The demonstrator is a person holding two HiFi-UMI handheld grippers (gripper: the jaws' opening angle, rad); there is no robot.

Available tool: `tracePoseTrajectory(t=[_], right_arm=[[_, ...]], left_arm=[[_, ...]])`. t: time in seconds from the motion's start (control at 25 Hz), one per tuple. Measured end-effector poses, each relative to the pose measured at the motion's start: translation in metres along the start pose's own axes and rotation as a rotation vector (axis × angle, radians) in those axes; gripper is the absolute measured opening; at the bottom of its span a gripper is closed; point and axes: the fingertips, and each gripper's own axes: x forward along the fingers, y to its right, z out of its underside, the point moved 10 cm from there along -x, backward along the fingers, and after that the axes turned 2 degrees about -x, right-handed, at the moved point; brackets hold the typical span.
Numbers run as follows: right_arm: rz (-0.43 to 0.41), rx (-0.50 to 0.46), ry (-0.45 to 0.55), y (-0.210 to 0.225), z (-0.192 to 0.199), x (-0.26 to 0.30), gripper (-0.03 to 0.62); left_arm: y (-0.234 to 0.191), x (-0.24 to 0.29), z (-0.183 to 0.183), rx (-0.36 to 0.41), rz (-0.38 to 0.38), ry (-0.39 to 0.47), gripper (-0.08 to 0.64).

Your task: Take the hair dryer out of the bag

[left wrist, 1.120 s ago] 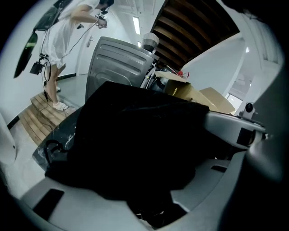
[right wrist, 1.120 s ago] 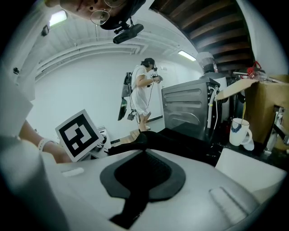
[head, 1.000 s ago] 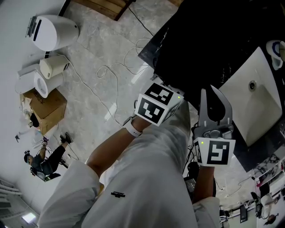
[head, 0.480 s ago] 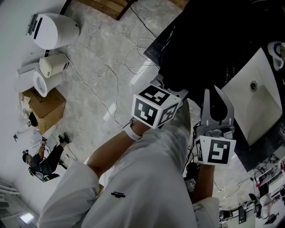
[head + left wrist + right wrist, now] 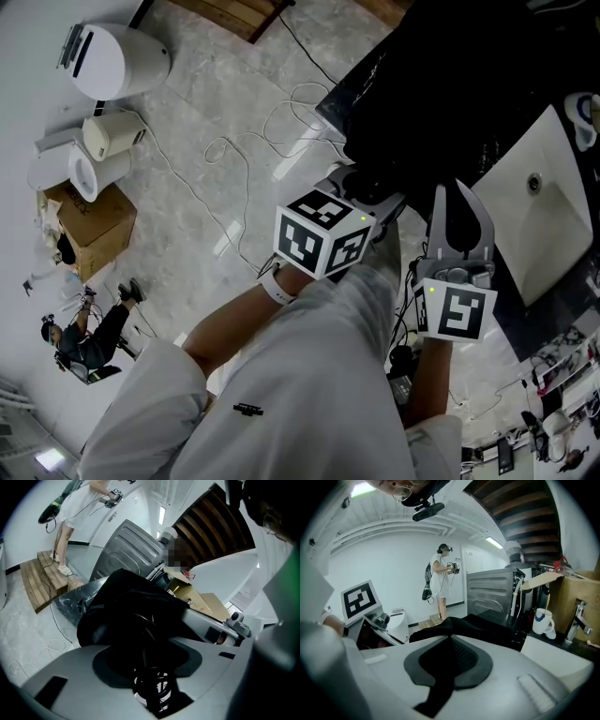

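Marble floor [image 5: 216,141] with loose white cables spreads out from a dark counter [image 5: 525,319], and a black bag [image 5: 469,94] lies heaped on that counter. Just right of the bag is a white sink [image 5: 539,225]. Far left of the bag, a white bin [image 5: 112,64] and a cardboard box [image 5: 98,225] stand on the floor.

At the bag's near edge, the left tool [image 5: 361,192] points into the black folds. Its jaws stand wide and clamp a black body, which looks to be the hair dryer [image 5: 145,653]. A coiled cord [image 5: 152,688] shows low in the gap between the pads. The hair dryer sits at the bag's mouth with dark fabric close around it. How much of it is clear of the bag cannot be told.

Beside it, to the right along the bag's near edge, the right tool [image 5: 445,197] is closed. It pinches a fold of the bag's fabric, and a black strip runs between its pads.

Beyond the bag, a person [image 5: 440,581] stands by the white wall. A mug [image 5: 541,620] sits on the counter to the bag's right.
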Motion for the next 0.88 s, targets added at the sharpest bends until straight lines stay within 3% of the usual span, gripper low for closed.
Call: tracePoseTrajectory(t=[0.16, 0.64, 0.88], right_arm=[[0.014, -0.013, -0.013, -0.005, 0.004, 0.003, 0.025], [0.029, 0.076, 0.012, -0.018, 0.001, 0.003, 0.061], [0.074, 0.062, 0.025, -0.021, 0.0, 0.0, 0.041]], left_arm=[[0.001, -0.008, 0.005, -0.002, 0.012, -0.005, 0.176], [0.002, -0.039, 0.017, -0.023, 0.055, -0.015, 0.176], [0.001, -0.059, 0.026, -0.031, 0.063, -0.02, 0.176]])
